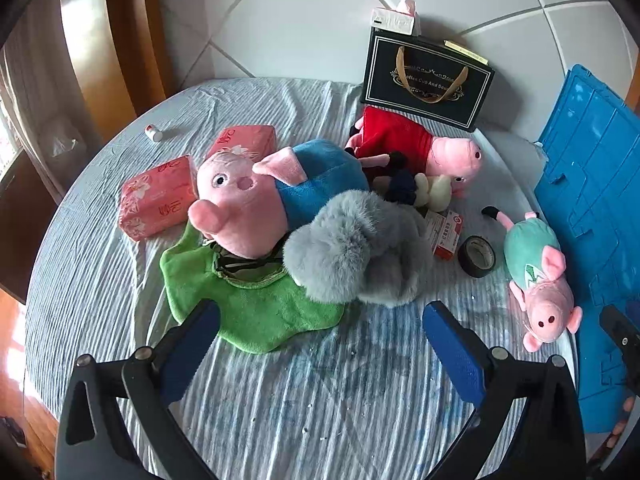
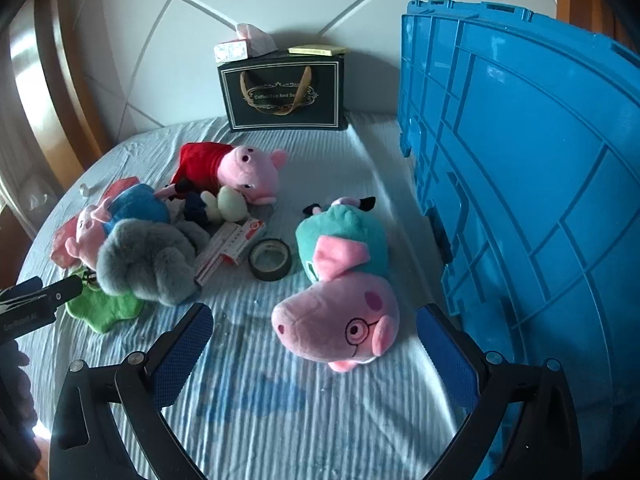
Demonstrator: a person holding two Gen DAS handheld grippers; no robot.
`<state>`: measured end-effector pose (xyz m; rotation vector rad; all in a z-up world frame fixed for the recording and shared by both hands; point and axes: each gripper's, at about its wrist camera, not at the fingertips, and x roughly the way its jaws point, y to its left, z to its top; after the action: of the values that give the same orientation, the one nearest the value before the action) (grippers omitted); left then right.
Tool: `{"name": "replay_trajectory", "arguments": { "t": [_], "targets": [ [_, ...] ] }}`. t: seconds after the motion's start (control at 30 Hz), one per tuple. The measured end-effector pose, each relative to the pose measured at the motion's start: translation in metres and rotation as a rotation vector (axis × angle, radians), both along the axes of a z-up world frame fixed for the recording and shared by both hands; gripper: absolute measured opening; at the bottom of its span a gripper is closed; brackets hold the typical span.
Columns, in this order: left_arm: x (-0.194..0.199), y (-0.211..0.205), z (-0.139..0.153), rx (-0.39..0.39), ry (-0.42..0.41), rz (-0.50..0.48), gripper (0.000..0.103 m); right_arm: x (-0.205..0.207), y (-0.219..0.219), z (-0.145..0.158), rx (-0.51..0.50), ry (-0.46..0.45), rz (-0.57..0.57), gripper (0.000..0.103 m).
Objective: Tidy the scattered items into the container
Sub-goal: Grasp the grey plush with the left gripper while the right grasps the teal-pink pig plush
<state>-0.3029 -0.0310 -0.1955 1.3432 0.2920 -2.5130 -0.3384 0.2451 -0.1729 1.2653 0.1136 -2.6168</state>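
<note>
A round table [image 1: 100, 280] covered by a wrinkled, pale striped cloth stands against a white tiled wall [image 1: 304, 20], with a wooden frame [image 1: 120, 40] to the left. At the back stands a black gift bag [image 1: 426, 80], a tissue box [image 1: 394, 20] on top of it. The blue crate [image 2: 520, 160] rises along the right edge. Piled mid-table: a blue-clad pig plush [image 1: 276, 192], a grey furry toy [image 1: 352, 248], a green cloth [image 1: 248, 304], a red-dressed pig plush [image 1: 420, 148] and two pink tissue packs [image 1: 158, 196]. A tape roll [image 2: 270, 259] lies just beside the teal pig plush [image 2: 344, 280], near the crate. The left gripper [image 1: 320, 344] and the right gripper [image 2: 316, 344] both hover with fingers spread, holding nothing.
</note>
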Motion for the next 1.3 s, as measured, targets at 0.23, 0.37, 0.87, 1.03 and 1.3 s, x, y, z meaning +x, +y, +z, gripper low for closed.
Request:
{"name": "replay_trajectory", "arguments": {
  "t": [0.23, 0.37, 0.87, 1.03, 1.3],
  "targets": [
    [-0.047, -0.007, -0.027, 0.016, -0.088, -0.049, 0.103, -0.043, -0.009, -0.027, 0.035, -0.085, -0.045, 0.103],
    [-0.072, -0.010, -0.045, 0.011, -0.136, -0.078, 0.103, -0.068, -0.013, -0.042, 0.067, -0.121, -0.068, 0.103],
    [-0.122, 0.007, -0.113, 0.011, -0.240, -0.182, 0.084, -0.127, -0.013, -0.129, 0.137, -0.317, -0.122, 0.103],
    [-0.117, 0.023, -0.104, -0.011, -0.193, -0.216, 0.037, -0.125, -0.017, -0.140, 0.130, -0.350, -0.102, 0.103],
    [-0.093, 0.031, -0.062, -0.032, -0.100, -0.220, 0.022, -0.092, -0.024, -0.117, 0.110, -0.275, -0.098, 0.081]
  ]
}}
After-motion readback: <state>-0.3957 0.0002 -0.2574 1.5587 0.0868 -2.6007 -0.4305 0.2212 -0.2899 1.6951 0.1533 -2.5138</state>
